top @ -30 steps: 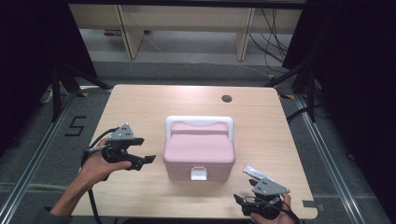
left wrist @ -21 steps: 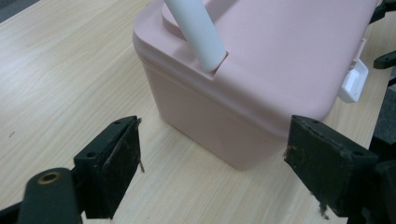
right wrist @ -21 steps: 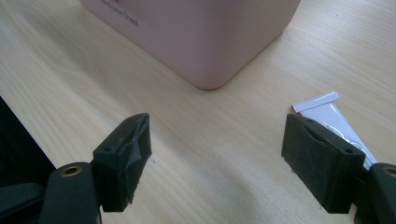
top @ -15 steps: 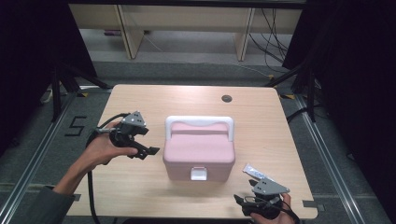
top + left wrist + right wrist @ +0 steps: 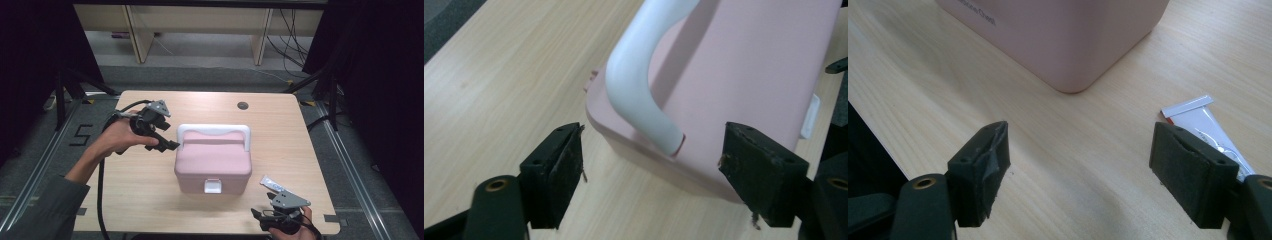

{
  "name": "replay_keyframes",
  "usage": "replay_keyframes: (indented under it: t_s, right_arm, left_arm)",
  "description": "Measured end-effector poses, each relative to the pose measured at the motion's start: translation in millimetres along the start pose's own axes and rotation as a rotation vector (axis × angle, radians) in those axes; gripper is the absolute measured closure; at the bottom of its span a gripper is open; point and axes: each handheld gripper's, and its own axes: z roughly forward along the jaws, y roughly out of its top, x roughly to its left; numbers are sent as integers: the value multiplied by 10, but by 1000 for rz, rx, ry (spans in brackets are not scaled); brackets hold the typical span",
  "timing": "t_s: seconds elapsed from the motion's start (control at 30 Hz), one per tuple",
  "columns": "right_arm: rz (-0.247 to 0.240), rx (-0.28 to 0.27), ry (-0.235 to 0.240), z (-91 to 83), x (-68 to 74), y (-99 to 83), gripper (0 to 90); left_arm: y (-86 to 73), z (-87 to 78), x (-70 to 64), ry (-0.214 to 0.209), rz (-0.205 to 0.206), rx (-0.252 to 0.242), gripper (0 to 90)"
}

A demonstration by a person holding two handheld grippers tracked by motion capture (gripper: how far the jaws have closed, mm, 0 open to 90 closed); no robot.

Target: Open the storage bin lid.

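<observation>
My left tool (image 5: 167, 145) hangs with its jaws spread wide and nothing between them, just off the near-left corner of the pink box (image 5: 212, 160). In the left gripper view the box's corner sits straight ahead between my two jaws, not touching either pad, and the end of the white handle (image 5: 639, 85) curves down to its pivot on the box's side, slightly nearer my right jaw than my left. The handle lies folded flat over the lid. A white latch (image 5: 212, 186) is on the box's front face, on the far side of the box from this tool.

My right tool (image 5: 263, 216) rests low near the counter's (image 5: 140, 190) front edge, also released, jaws well apart and empty. In the right gripper view the box's rounded bottom corner stands ahead of it, a little toward my left jaw, with bare wood between. A small white tube (image 5: 1210, 131) lies flat on the counter just beside my right jaw; I cannot tell whether they touch.

The box stands upright on the counter, between my two tools.
</observation>
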Motion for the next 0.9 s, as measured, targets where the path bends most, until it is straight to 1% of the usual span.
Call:
replay_keyframes:
  t_s: [0.03,0.07,0.1,0.13,0.17,0.2,0.23,0.27,0.3,0.33,0.37,0.43,0.47,0.57,0.6,0.63,0.7,0.73,0.77,0.8,0.87,0.9]
  right_arm:
    - [-5,-1,6,8,-4,1,251]
    - [-16,-2,3,12,-9,1,252]
    - [-15,1,5,13,-4,0,252]
    - [-20,3,6,11,-2,-1,253]
    - [-25,3,1,10,-1,-1,253]
    - [-19,0,4,8,1,1,253]
    - [-19,2,4,5,-5,2,254]
    - [3,3,12,8,4,-3,253]
    - [26,13,8,-2,22,-6,253]
    - [20,10,9,-3,17,-5,254]
    - [-8,2,13,4,-10,1,254]
    - [-15,0,3,5,-15,-2,253]
    - [5,6,10,5,1,-7,253]
    - [-5,2,12,9,2,-1,253]
    - [8,6,15,10,15,-2,253]
    - [-17,1,10,12,-2,-1,253]
    - [-11,2,16,14,1,-2,253]
    - [-20,-1,11,12,-7,0,253]
    - [-4,4,13,9,1,-4,253]
    - [-6,4,12,8,1,-5,253]
    - [-10,2,13,11,-1,-4,253]
    - [0,6,14,11,3,-4,253]
  left_arm:
    - [38,11,8,-1,16,16,255]
    - [70,27,10,-5,16,13,256]
    - [102,43,14,-7,9,2,260]
    - [134,48,28,-4,13,10,262]
    - [163,55,35,3,8,15,261]
    - [200,44,62,13,31,37,259]
    - [217,49,65,10,19,30,259]
    - [241,47,75,6,18,34,260]
    - [265,43,92,5,34,43,261]
    - [291,48,100,2,32,48,261]
    - [305,54,106,-2,32,48,261]
    - [342,70,120,0,45,67,264]
    - [360,80,121,3,48,74,264]
    - [404,127,108,8,55,90,265]
    - [419,148,106,2,63,98,268]
    - [434,175,102,-2,70,107,273]
    - [465,234,90,2,78,126,277]
    - [480,263,90,0,85,136,278]
    - [493,293,85,-2,84,143,279]
    - [504,317,77,-4,78,149,282]
    - [528,354,74,-9,94,154,305]
    - [536,368,71,-14,95,156,314]
